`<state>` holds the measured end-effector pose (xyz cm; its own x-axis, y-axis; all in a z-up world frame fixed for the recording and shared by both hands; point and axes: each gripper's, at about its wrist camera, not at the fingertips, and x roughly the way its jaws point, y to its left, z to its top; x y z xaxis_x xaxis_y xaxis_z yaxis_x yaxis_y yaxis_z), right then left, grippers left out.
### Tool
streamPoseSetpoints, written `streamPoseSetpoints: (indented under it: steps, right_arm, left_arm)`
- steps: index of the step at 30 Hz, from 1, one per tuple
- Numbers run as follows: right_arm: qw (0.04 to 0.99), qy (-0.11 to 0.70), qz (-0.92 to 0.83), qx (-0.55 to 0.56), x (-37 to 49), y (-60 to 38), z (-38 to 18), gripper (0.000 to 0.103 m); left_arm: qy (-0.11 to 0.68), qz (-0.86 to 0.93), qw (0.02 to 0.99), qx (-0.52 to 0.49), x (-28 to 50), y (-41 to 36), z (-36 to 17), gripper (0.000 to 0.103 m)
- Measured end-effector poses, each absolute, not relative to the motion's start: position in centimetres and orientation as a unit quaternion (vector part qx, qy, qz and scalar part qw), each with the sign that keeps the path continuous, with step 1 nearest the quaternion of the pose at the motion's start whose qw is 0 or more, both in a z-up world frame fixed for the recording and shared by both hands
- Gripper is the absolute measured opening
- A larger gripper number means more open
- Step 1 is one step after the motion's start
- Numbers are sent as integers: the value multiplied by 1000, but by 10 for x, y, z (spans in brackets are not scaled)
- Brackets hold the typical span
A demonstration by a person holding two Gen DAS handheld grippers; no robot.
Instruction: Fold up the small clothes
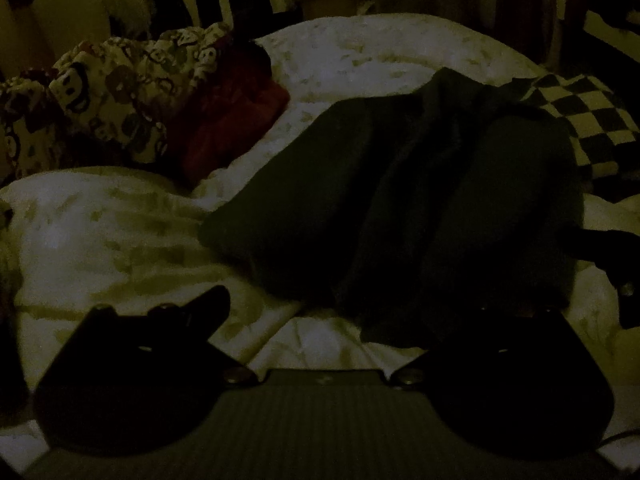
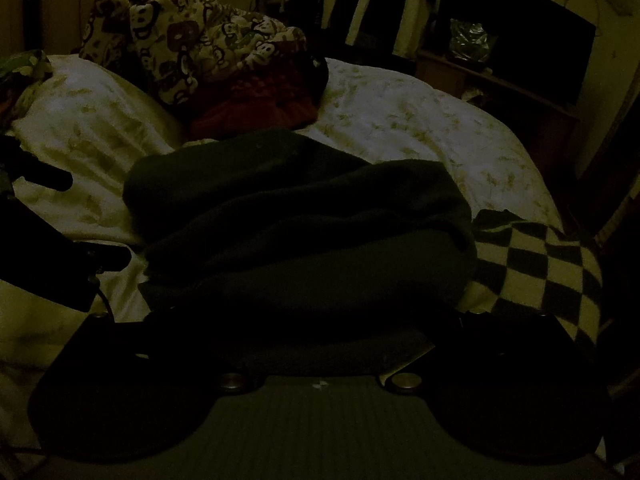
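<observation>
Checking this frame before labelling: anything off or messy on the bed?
Frames are very dim. The dark garment lies rumpled in uneven folds on the white bedspread, its far edge overlapping the checkered cloth. A heap of patterned fabric and red fabric sits unfolded behind it. No spill or damage is visible.

Too dark to tell whether right gripper [image 2: 320,320] grips dark garment [image 2: 296,224]; fingertips lost against it. Checkered cloth [image 2: 540,264] partly hidden beneath garment's right edge.
</observation>
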<state>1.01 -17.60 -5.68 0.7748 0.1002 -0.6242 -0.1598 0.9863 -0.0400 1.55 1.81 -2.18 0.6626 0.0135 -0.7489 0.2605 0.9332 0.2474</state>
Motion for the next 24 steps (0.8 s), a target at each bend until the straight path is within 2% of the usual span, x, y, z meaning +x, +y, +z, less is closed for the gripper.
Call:
streamPoseSetpoints:
  steps: [18, 24]
  right_arm:
    - [939, 335, 67, -50, 12, -173, -58, 103]
    - [937, 338, 67, -49, 14, -172, -59, 103]
  left_arm:
    - [441, -93, 879, 154, 26, 19, -34, 103]
    - [431, -84, 883, 166, 25, 17, -35, 103]
